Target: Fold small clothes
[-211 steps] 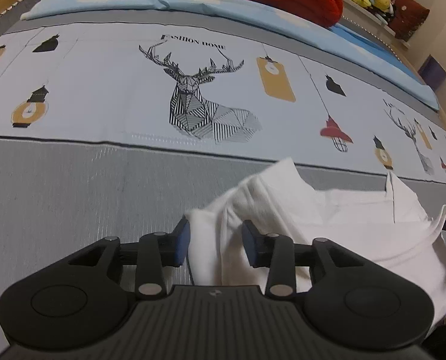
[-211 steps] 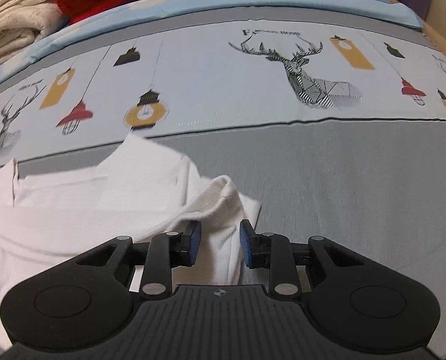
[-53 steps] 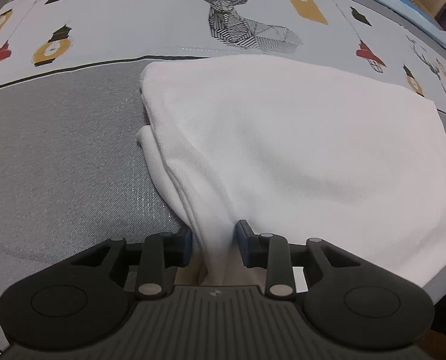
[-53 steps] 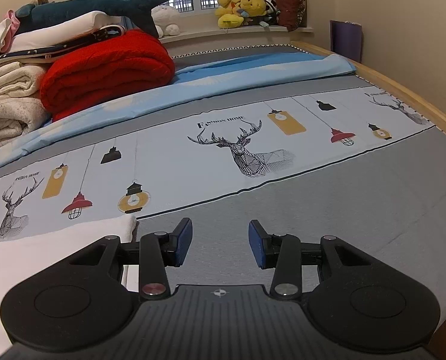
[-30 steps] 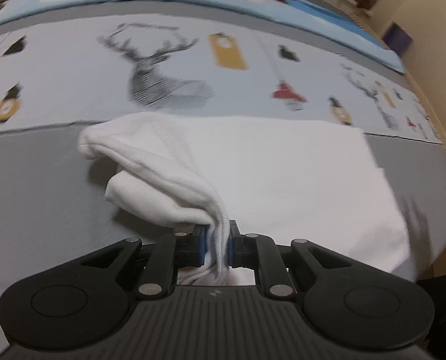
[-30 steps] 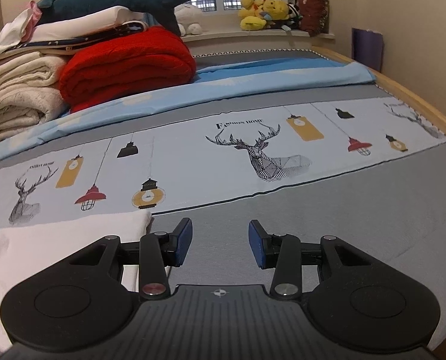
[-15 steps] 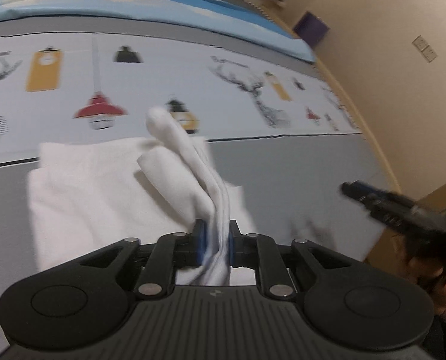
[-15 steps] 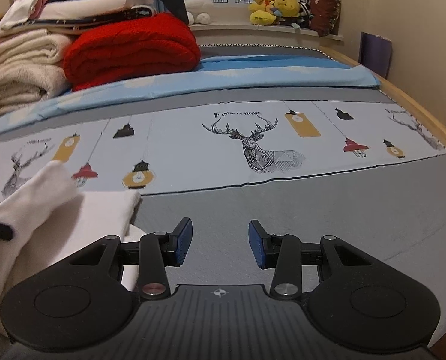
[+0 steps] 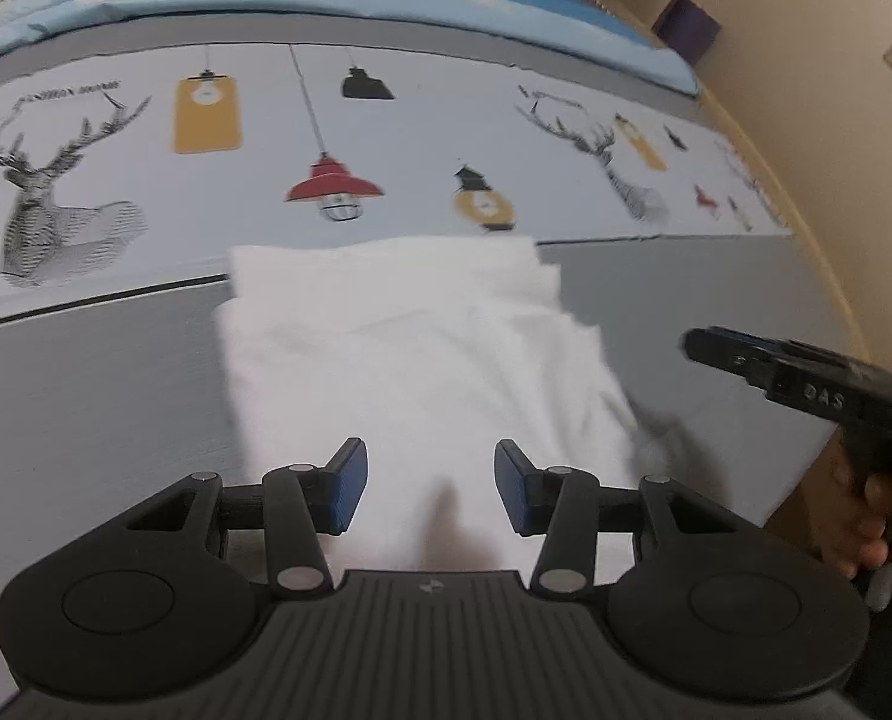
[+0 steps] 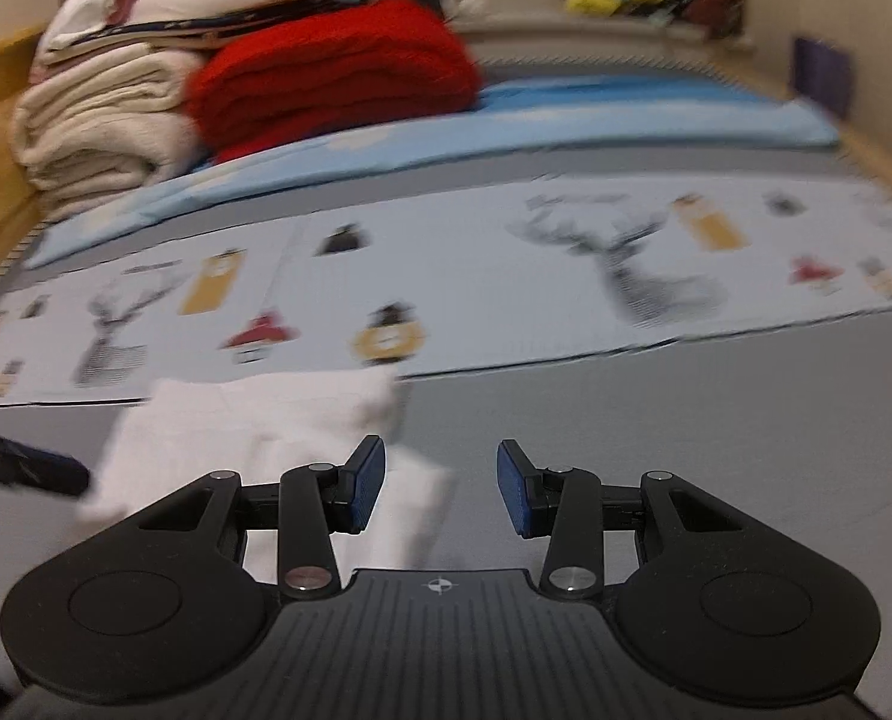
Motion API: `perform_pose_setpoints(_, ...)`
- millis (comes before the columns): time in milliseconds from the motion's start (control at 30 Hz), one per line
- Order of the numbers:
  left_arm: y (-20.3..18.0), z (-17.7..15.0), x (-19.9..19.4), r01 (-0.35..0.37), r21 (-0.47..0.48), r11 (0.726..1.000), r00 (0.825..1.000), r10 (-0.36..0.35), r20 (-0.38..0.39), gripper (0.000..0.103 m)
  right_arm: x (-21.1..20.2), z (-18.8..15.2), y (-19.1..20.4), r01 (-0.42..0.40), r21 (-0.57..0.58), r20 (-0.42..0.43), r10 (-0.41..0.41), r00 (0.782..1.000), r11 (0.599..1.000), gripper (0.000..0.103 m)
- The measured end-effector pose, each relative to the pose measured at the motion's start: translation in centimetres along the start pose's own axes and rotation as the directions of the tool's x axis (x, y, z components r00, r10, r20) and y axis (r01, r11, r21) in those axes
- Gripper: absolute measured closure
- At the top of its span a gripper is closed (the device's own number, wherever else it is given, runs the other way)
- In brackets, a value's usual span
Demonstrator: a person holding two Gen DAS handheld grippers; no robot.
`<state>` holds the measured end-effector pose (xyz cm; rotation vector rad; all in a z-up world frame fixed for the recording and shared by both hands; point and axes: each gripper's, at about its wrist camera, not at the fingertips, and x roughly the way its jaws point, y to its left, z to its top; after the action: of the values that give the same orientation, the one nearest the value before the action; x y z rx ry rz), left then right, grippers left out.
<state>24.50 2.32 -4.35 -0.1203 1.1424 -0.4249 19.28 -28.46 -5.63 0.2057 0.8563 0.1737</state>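
Observation:
A white garment lies folded into a narrow stack on the grey part of the bed sheet. My left gripper is open and empty, just above the stack's near end. In the right wrist view the same white garment lies at lower left. My right gripper is open and empty, over the grey sheet at the stack's right edge. It also shows at the right of the left wrist view, held in a hand. The tip of the left gripper shows at the far left of the right wrist view.
The bed sheet has a printed band of deer and lamps beyond the garment. Folded red and cream blankets are stacked at the back left. A wooden bed edge and wall run along the right.
My left gripper has opened and let go of the garment fold, which now lies flat on the stack. My right gripper has swung left toward the garment, still open.

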Motion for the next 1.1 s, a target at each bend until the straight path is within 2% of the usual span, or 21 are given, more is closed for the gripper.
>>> perform_pose_setpoints(100, 1.1, -0.6, -1.2, -0.007, 0.011, 1.000, 1.000, 0.007, 0.012, 0.052, 2.5, 0.1, 1.5, -0.092, 0.078, -0.101, 0.099, 0.990, 0.993, 0.060)
perform_pose_setpoints(167, 1.9, -1.0, -2.0, -0.016, 0.016, 1.000, 1.000, 0.015, 0.021, 0.052, 4.5, -0.1, 2.0, -0.112, 0.141, -0.173, 0.135, 0.976, 0.984, 0.060)
perform_pose_setpoints(333, 2.8, -1.3, -3.1, -0.028, 0.039, 0.999, 0.999, 0.027, 0.023, 0.052, 8.5, -1.0, 2.2, -0.036, 0.236, -0.316, 0.112, 0.942, 0.971, 0.059)
perform_pose_setpoints(433, 3.1, -1.4, -3.4, -0.036, 0.048, 0.998, 0.999, 0.034, 0.027, 0.052, 9.5, -1.2, 2.4, -0.009, 0.250, -0.343, 0.097, 0.934, 0.968, 0.059)
perform_pose_setpoints(500, 3.3, -1.3, -3.5, -0.044, 0.047, 0.998, 0.999, 0.042, 0.031, 0.052, 9.5, -1.2, 2.6, -0.017, 0.239, -0.334, 0.099, 0.937, 0.971, 0.064)
perform_pose_setpoints(533, 3.4, -1.3, -3.5, -0.045, 0.043, 0.998, 0.999, 0.043, 0.033, 0.052, 9.4, -1.2, 2.8, -0.038, 0.229, -0.324, 0.113, 0.939, 0.973, 0.083)
perform_pose_setpoints(567, 3.4, -1.3, -3.5, -0.046, 0.040, 0.998, 0.998, 0.044, 0.034, 0.052, 9.3, -1.0, 2.9, -0.061, 0.227, -0.309, 0.131, 0.942, 0.972, 0.092)
perform_pose_setpoints(600, 3.4, -1.2, -3.5, -0.047, 0.040, 0.998, 0.998, 0.045, 0.035, 0.052, 8.7, -0.6, 3.0, -0.092, 0.224, -0.271, 0.153, 0.950, 0.970, 0.092)
perform_pose_setpoints(667, 3.2, -1.1, -3.4, -0.045, 0.046, 0.998, 0.998, 0.043, 0.038, 0.052, 6.4, 0.5, 2.9, -0.190, 0.229, -0.132, 0.224, 0.966, 0.955, 0.093)
perform_pose_setpoints(733, 2.7, -1.1, -3.1, -0.037, 0.055, 0.998, 0.999, 0.035, 0.037, 0.052, 4.0, 1.4, 2.0, -0.268, 0.260, 0.017, 0.273, 0.962, 0.928, 0.093)
perform_pose_setpoints(767, 2.5, -1.1, -2.9, -0.035, 0.062, 0.997, 0.999, 0.033, 0.033, 0.052, 3.5, 1.5, 1.4, -0.264, 0.273, 0.047, 0.261, 0.964, 0.925, 0.093)
perform_pose_setpoints(800, 2.1, -1.0, -2.6, -0.035, 0.072, 0.997, 0.999, 0.033, 0.027, 0.052, 3.4, 1.6, 0.9, -0.220, 0.279, 0.049, 0.215, 0.975, 0.935, 0.093)
perform_pose_setpoints(833, 1.8, -1.0, -2.4, -0.035, 0.081, 0.996, 0.999, 0.034, 0.022, 0.052, 3.7, 1.5, 0.5, -0.120, 0.269, 0.017, 0.120, 0.993, 0.956, 0.091)
perform_pose_setpoints(900, 1.2, -1.1, -1.9, -0.037, 0.098, 0.995, 0.999, 0.036, 0.012, 0.052, 4.5, 1.1, -0.2, 0.050, 0.241, -0.060, -0.036, 0.998, 0.969, 0.086)
perform_pose_setpoints(933, 1.0, -1.2, -1.6, -0.035, 0.105, 0.994, 0.999, 0.035, 0.007, 0.052, 4.7, 1.0, -0.5, 0.073, 0.238, -0.084, -0.055, 0.995, 0.968, 0.086)
perform_pose_setpoints(1000, 0.5, -1.2, -1.0, -0.030, 0.118, 0.993, 1.000, 0.031, -0.005, 0.052, 4.6, 0.7, -1.4, 0.055, 0.261, -0.109, -0.027, 0.994, 0.964, 0.083)
perform_pose_setpoints(1067, 0.1, -1.4, -0.4, -0.026, 0.136, 0.990, 0.999, 0.029, -0.020, 0.052, 4.4, 0.5, -2.0, 0.018, 0.277, -0.129, 0.019, 0.991, 0.961, 0.060)
perform_pose_setpoints(1100, -0.2, -1.4, -0.2, -0.024, 0.146, 0.989, 0.999, 0.028, -0.028, 0.052, 4.4, 0.4, -1.9, 0.000, 0.276, -0.148, 0.043, 0.988, 0.961, 0.054)
